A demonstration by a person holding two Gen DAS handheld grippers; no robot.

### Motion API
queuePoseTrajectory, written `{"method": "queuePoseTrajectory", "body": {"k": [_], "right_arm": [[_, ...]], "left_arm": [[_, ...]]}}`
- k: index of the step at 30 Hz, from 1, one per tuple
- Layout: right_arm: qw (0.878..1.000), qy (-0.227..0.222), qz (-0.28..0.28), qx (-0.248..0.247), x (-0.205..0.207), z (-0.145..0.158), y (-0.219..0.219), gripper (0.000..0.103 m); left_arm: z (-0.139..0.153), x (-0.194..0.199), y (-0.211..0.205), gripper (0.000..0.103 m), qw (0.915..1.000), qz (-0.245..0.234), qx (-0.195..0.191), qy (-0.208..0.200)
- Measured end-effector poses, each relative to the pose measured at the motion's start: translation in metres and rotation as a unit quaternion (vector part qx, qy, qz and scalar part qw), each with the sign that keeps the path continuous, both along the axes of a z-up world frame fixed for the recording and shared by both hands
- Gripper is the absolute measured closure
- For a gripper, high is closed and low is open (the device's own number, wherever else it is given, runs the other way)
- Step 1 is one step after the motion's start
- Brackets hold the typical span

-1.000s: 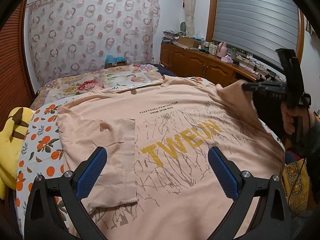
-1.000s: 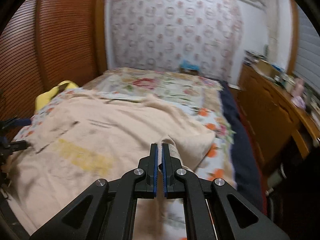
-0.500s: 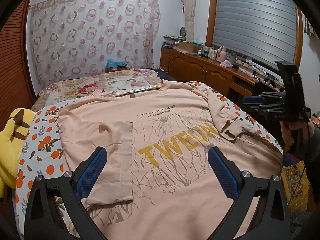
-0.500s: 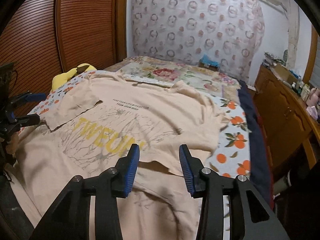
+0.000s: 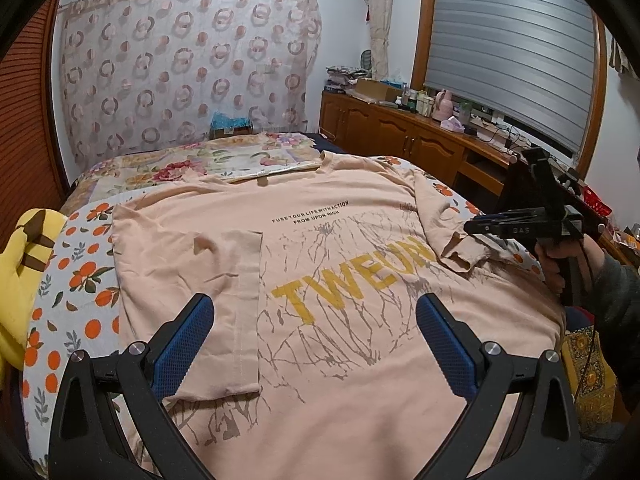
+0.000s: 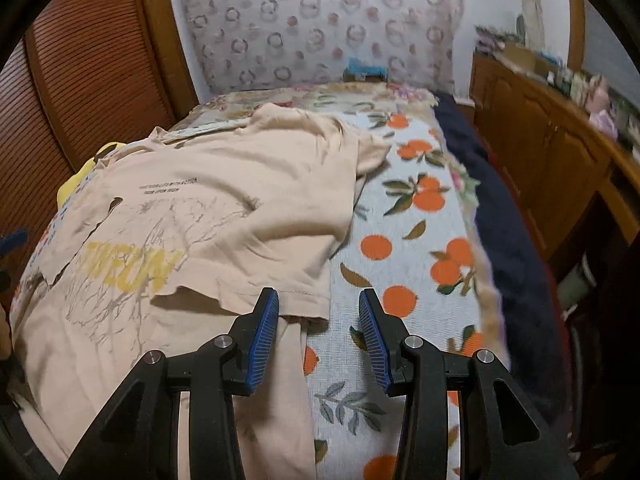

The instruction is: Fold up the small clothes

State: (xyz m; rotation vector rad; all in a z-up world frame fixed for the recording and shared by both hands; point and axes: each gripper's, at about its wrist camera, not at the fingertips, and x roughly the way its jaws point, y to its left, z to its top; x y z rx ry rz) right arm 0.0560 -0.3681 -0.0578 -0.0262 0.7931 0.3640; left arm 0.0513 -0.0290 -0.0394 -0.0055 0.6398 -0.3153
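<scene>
Left wrist view: peach T-shirt point(image 5: 340, 280) lies print-up on the bed; its left sleeve point(image 5: 236, 300) is folded inward over the chest
Right sleeve point(image 6: 256, 276): folded in, rumpled, on the shirt's right side
Left gripper point(image 5: 316, 332): jaws spread wide above the hem; empty
Right gripper point(image 6: 318, 322): jaws apart, holding nothing; left fingertip at the sleeve's edge
Bedspread point(image 6: 408, 240): orange-fruit print beneath the shirt; yellow plush toy point(image 5: 20, 272) at its left edge
Containers: none visibly holding anything

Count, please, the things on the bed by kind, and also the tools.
T-shirt: 1
Yellow plush toy: 1
Orange-print sheet: 1
Floral cover: 1
Tools: 2, the left tool and the right tool, both open
Total: 6
</scene>
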Motion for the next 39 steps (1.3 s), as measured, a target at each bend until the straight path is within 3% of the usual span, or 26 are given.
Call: {"method": "queuePoseTrajectory", "body": {"k": [2,4,5,16,22,27,29,30,31,39], "right_arm": [[1.0,0.003,0.006,0.006,0.003,0.0,0.009,0.069],[1.0,0.002,0.018,0.008,0.009,0.004,0.019,0.092],[1.0,-0.003,0.022,0.002,0.009,0.008,0.022,0.095],[0.992,-0.098,0.062,-0.054,0.006,0.071,0.077,0.098],[0.985,-0.113,0.112,-0.064,0.019,0.089,0.126,0.098],[0.978,-0.108,0.162,-0.071,0.045,0.087,0.175,0.098],[0.977,-0.103,0.163,-0.089,0.058,0.081,0.186,0.084],[0.977,-0.101,0.161,-0.098,0.066,0.077,0.186,0.067],[0.978,-0.102,0.154,-0.101,0.07,0.074,0.184,0.057],[0.988,-0.07,0.093,-0.105,0.058,0.053,0.15,0.055]], "left_arm": [[-0.001,0.0,0.0,0.002,1.0,0.0,0.0,0.001],[-0.001,0.0,0.001,0.002,1.0,0.001,0.0,0.001],[-0.002,0.0,0.001,0.002,1.0,0.001,0.0,0.001],[-0.004,-0.004,0.005,0.002,1.0,0.005,-0.002,0.001],[-0.005,-0.004,0.014,0.002,0.9999,0.013,-0.008,0.003],[-0.006,-0.006,0.017,0.002,0.9998,0.015,-0.008,0.004],[-0.006,-0.007,0.019,0.002,0.9998,0.016,-0.008,0.004],[-0.006,-0.007,0.02,0.002,0.9998,0.017,-0.007,0.005],[-0.006,-0.008,0.022,0.002,0.9998,0.018,-0.007,0.004],[-0.008,-0.007,0.039,0.002,0.9992,0.034,-0.022,0.007]]}}
